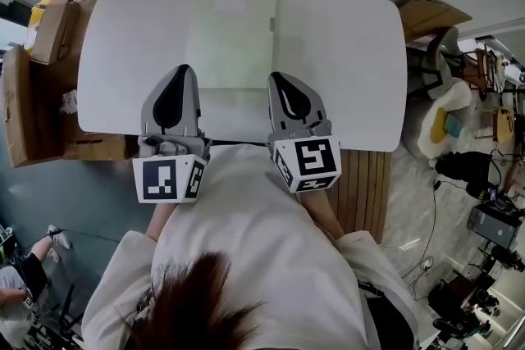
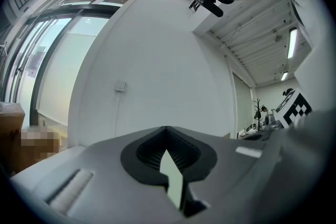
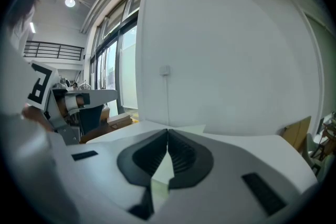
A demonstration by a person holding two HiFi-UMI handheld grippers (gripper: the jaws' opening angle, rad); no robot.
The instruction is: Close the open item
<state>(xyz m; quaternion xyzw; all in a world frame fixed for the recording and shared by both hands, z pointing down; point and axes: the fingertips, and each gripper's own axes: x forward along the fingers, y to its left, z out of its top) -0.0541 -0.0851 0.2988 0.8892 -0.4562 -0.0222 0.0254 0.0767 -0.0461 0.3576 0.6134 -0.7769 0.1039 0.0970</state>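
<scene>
1. A pale green flat item (image 1: 234,37) lies at the middle of the white desk (image 1: 353,53); whether it is open cannot be told.
2. The left gripper (image 1: 182,71) hovers over the desk's near edge, jaws pressed together, holding nothing.
3. The right gripper (image 1: 279,79) sits beside it over the same desk edge, jaws likewise together and empty.

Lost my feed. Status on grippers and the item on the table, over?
Left gripper shut, empty. Right gripper shut, empty. Pale flat item on white table, not gripped. Nothing in the way.
</scene>
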